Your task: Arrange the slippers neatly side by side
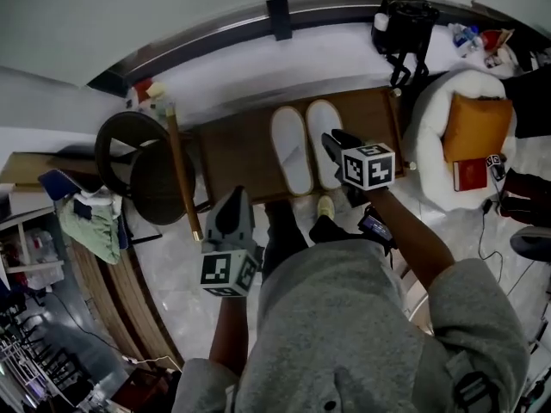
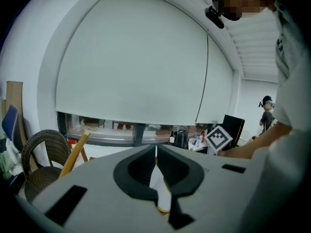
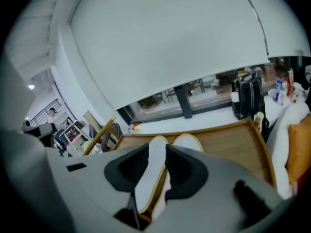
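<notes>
Overhead only, both slippers (image 1: 293,149) whole

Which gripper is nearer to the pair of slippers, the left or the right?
Right. The right gripper hangs over the outer edge of the slippers; the left gripper is farther back, near the board's front edge, apart from them.

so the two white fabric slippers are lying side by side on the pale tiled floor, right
Wrong surface. The two white fabric slippers do lie side by side, but on the brown wooden platform, as the head view shows.
</notes>
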### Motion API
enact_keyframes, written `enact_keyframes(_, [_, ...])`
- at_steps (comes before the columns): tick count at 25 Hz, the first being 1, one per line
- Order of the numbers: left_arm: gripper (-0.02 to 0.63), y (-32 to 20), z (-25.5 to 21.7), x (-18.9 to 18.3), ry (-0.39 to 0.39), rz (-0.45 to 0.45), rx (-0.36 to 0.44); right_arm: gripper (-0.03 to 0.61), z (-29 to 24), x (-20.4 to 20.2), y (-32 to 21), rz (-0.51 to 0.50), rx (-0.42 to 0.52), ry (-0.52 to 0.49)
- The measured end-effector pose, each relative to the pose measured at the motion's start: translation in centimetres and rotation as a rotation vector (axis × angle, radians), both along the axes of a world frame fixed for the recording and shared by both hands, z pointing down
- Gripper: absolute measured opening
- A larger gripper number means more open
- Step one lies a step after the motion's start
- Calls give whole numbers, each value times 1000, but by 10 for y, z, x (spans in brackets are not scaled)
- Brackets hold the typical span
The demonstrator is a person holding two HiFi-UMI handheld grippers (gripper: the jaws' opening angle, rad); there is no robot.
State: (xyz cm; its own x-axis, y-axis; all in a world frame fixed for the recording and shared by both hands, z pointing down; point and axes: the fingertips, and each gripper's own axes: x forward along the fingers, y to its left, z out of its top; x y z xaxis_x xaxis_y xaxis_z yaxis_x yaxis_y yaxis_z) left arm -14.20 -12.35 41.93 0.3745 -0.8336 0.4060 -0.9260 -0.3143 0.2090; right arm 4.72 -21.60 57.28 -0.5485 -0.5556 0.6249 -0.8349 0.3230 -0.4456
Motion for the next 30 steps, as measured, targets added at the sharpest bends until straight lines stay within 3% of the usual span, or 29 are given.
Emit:
enact_keyframes(7, [23, 24, -19, 39, 9, 35, 65, 41, -88, 80, 29, -127, 306, 114])
enact_keyframes(12, [23, 44, -25, 53, 27, 28, 92, 32, -135, 125, 65, -83, 441, 179])
enact_keyframes(18, [23, 55, -29, 60, 55, 8, 99, 32, -155, 126, 93, 13, 469, 126])
enact_keyframes(30, [23, 55, -29, 54, 51, -27, 111, 32, -154, 118, 84, 15, 459, 85])
